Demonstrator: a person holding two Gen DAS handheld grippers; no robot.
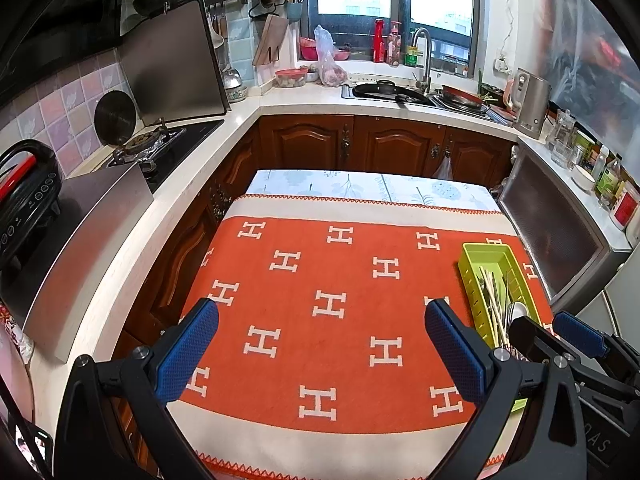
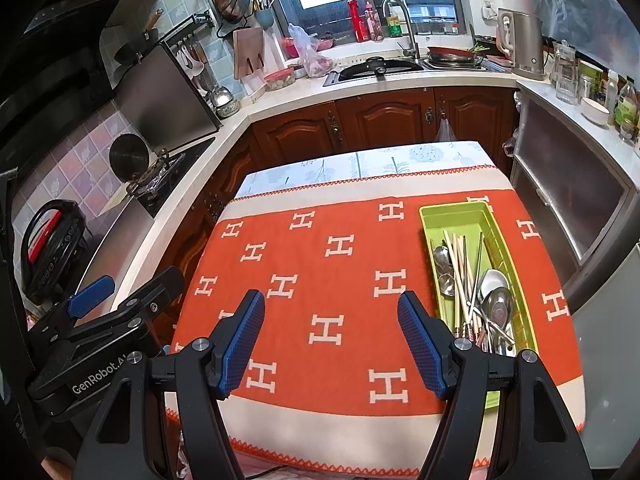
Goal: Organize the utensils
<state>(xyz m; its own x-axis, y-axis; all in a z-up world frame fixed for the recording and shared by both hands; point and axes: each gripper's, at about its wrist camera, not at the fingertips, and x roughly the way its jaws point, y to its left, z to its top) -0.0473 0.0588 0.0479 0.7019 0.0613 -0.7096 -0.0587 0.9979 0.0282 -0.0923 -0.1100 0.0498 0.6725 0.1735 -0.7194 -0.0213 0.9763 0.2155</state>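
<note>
We have an orange cloth [image 2: 344, 280] over the table, bare except for one green tray [image 2: 472, 216] at its right side. Both claws hang released and empty above the cloth — the left gripper [image 1: 320, 344] well left of the tray, the right gripper [image 2: 332, 340] just beside it. All the utensils already sit in the tray, so we judge the sorting nearly done. For any tidying we should descend along a handle, not across the pile. We count about four spoons [image 2: 496, 304] — the chopsticks [image 2: 460, 264] overlap too much to count.
</note>
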